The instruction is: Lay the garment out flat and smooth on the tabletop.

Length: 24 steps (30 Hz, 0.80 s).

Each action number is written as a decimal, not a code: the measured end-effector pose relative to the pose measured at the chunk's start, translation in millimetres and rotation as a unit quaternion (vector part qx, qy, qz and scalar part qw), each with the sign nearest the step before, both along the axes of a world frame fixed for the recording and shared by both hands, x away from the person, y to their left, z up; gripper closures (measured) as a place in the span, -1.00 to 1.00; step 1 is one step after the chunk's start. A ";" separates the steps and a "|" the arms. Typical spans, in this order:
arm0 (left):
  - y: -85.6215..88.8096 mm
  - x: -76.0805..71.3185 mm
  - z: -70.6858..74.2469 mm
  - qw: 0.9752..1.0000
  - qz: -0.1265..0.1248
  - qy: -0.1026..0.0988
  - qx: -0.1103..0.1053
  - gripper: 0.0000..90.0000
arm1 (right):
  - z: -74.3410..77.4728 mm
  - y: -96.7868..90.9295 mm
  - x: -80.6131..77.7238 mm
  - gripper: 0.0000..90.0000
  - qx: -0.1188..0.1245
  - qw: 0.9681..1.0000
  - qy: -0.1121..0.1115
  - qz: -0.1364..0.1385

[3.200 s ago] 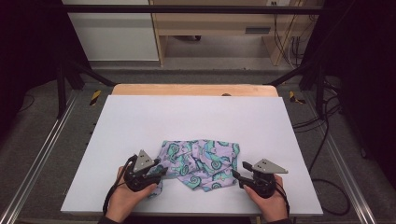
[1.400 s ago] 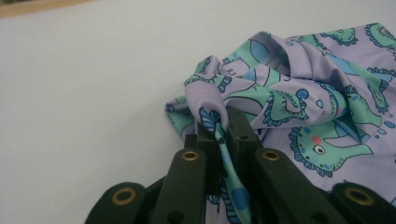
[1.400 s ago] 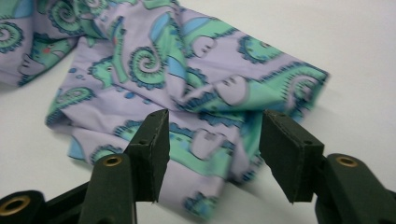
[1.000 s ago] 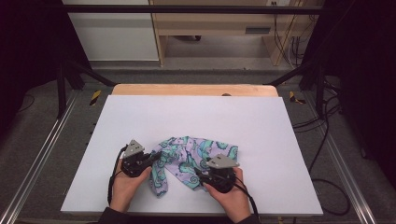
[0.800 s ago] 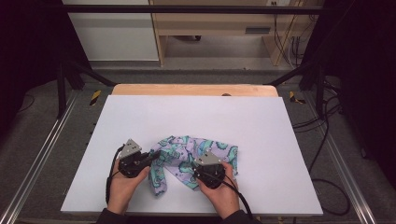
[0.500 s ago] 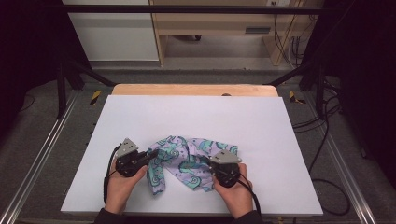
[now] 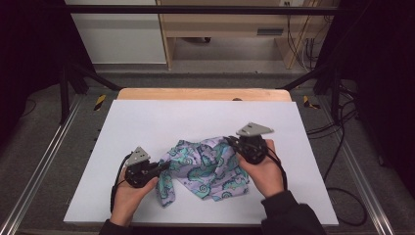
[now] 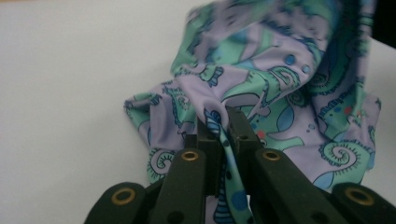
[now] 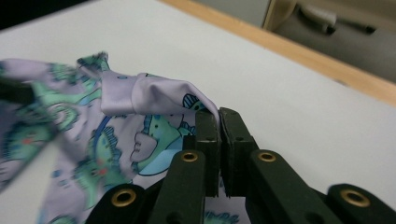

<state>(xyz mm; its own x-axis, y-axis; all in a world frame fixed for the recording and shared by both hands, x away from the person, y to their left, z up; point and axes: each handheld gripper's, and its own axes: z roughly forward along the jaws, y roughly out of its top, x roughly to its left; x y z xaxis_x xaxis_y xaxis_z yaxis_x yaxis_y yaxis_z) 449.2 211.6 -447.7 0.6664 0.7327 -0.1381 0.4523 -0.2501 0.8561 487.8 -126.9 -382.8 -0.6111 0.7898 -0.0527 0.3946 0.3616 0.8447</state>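
The patterned cloth [image 7: 205,169] lies crumpled on the near middle of the white table [image 7: 147,122], lilac and green with swirls. It looks thin, light and floppy, a slick stretchy knit by the sheen, so it will likely sag and bunch wherever it isn't held; a hem or corner is the place to pinch it. The left gripper [image 7: 164,166] sits low at the cloth's near-left side, jaws clamped on a fold of fabric, with the print running down between the pads [image 8: 210,133]. Over on the right, the right gripper [image 7: 230,142] has just snapped its jaws closed and pinches a folded edge at the cloth's far-right corner, that edge lifted into a peak off the table [image 9: 154,95]. Both hands grip, cloth slack and draped between them.
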 end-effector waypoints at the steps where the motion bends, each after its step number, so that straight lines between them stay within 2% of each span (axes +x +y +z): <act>1: 0.0 0.0 0.0 1.000 0.000 0.000 0.000 0.91 | -6.5 4.9 13.8 0.94 -0.005 1.000 0.013 0.001; 2: 0.0 0.3 -1.5 1.000 -0.001 0.003 0.001 0.91 | -14.0 10.6 26.6 0.94 -0.008 1.000 0.027 0.000; 3: 0.2 0.9 -2.9 1.000 0.000 0.003 0.002 0.91 | -14.0 10.6 26.6 0.94 -0.008 1.000 0.027 0.000; 4: 0.9 1.4 -4.1 1.000 0.002 0.004 0.003 0.91 | -22.2 16.3 38.2 0.94 -0.011 0.999 0.041 0.002; 5: 2.3 3.2 -7.2 1.000 0.006 0.007 0.000 0.91 | -42.3 27.4 58.9 0.94 -0.022 0.997 0.068 0.001; 6: 2.9 3.9 -8.6 1.000 0.007 0.008 0.000 0.91 | -49.1 29.9 64.5 0.93 -0.025 0.997 0.077 0.001; 7: 2.9 3.9 -8.6 1.000 0.007 0.008 0.000 0.91 | -49.1 29.9 64.5 0.93 -0.025 0.997 0.077 0.001; 8: 3.4 4.7 -10.4 1.000 0.009 0.010 -0.001 0.91 | -57.7 31.9 70.9 0.91 -0.027 0.996 0.089 -0.002; 9: 3.8 5.3 -12.1 1.000 0.010 0.011 -0.001 0.91 | -69.9 32.9 77.5 0.72 -0.035 0.994 0.105 -0.014; 10: 3.9 5.4 -12.7 1.000 0.011 0.012 -0.001 0.91 | -70.4 33.2 76.5 0.64 -0.037 0.994 0.105 -0.017; 11: 3.9 5.4 -12.7 1.000 0.011 0.012 -0.001 0.91 | -70.4 33.2 76.5 0.64 -0.037 0.994 0.105 -0.017; 12: 4.2 5.7 -13.0 1.000 0.011 0.012 0.000 0.91 | -68.6 33.3 73.1 0.55 -0.036 0.994 0.100 -0.018; 13: 4.3 6.2 -13.4 1.000 0.014 0.011 0.000 0.90 | -60.2 33.3 61.2 0.36 -0.037 0.996 0.081 -0.018; 15: 4.0 5.8 -13.6 1.000 0.018 0.009 0.003 0.90 | -49.8 33.5 46.4 0.24 -0.044 0.997 0.063 -0.012; 16: 4.0 5.8 -13.6 1.000 0.018 0.009 0.003 0.90 | -49.8 33.5 46.4 0.24 -0.044 0.997 0.063 -0.012; 17: 3.1 4.9 -13.9 1.000 0.019 0.008 0.002 0.90 | -40.5 33.2 27.4 0.17 -0.038 0.998 0.053 -0.002; 18: 3.1 4.9 -13.9 1.000 0.019 0.008 0.002 0.90 | -38.4 33.2 21.0 0.14 -0.035 0.998 0.050 0.001; 19: 3.1 4.6 -13.7 1.000 0.021 0.006 0.002 0.90 | -38.4 33.2 21.0 0.14 -0.035 0.998 0.050 0.001; 22: 2.2 3.2 -12.7 1.000 0.025 0.000 -0.001 0.90 | -36.9 36.8 -4.0 0.05 -0.022 0.999 0.042 0.012; 23: 1.9 2.3 -12.1 1.000 0.026 -0.003 -0.001 0.90 | -40.2 43.9 -20.5 0.01 -0.020 0.999 0.035 0.020; 24: 1.8 1.5 -11.1 1.000 0.027 -0.006 -0.003 0.90 | -41.7 46.9 -25.5 -0.01 -0.021 0.999 0.033 0.022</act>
<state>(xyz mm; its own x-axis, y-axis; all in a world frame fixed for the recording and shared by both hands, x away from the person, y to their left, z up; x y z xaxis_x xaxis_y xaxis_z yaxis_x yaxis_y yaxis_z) 450.7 213.4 -458.8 0.6273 0.7670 -0.1346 0.4541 -0.2199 0.8634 462.2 -80.0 -424.5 -0.6483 0.7602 -0.0436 0.4321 0.4144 0.8010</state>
